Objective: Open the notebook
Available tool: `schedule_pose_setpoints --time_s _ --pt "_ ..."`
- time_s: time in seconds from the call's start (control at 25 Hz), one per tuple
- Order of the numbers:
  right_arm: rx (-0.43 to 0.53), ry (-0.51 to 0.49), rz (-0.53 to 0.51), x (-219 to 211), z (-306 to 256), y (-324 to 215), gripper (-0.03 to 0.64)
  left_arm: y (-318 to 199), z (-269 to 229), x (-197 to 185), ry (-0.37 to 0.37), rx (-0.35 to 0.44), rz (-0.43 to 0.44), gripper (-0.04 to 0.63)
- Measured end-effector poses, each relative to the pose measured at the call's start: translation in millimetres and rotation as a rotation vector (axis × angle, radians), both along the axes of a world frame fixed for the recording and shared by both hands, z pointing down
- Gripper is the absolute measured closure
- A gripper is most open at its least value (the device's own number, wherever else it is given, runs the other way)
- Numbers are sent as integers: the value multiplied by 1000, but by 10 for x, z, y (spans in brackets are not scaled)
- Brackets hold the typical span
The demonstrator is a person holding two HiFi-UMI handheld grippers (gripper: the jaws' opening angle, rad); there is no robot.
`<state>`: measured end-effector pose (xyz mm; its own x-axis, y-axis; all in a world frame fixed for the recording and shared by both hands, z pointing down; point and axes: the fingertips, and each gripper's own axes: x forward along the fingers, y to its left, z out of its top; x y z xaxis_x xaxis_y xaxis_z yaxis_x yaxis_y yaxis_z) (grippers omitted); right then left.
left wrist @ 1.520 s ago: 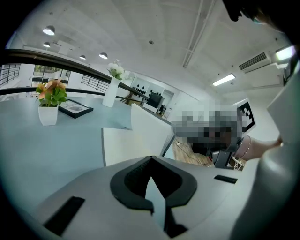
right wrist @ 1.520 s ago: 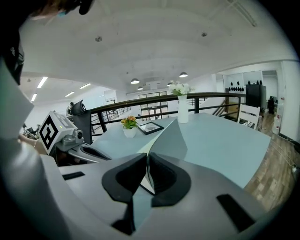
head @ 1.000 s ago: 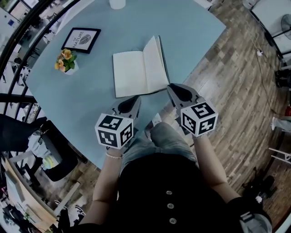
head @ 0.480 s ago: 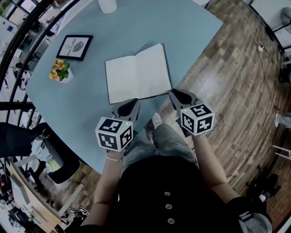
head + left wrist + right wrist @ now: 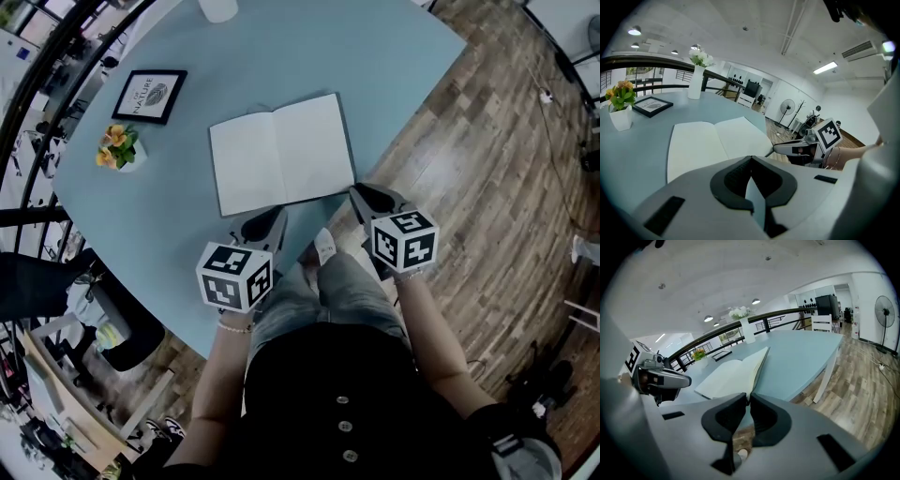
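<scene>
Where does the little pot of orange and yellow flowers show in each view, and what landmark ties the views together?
Head view: the pot of flowers sits at left, below the framed picture.
Left gripper view: far left edge.
Right gripper view: small, left of centre, beyond the open notebook.
Shared landmark: the open notebook, in all three.

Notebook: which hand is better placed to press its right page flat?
Probably right. The right tool sits beside the notebook's near right corner; the left tool is short of its near edge.
</scene>
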<state>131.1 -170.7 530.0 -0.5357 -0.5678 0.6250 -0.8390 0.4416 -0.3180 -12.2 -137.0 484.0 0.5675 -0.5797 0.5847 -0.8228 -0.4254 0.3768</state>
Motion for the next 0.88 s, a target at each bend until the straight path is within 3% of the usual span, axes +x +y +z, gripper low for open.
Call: schedule_pose_setpoints --time_s 0.56,0.88 --pt "-62 22 22 90 315 -100 565 50 176 65 -34 -54 23 578" --pt "-57 86 35 143 430 -76 560 124 275 87 -50 -76 29 578"
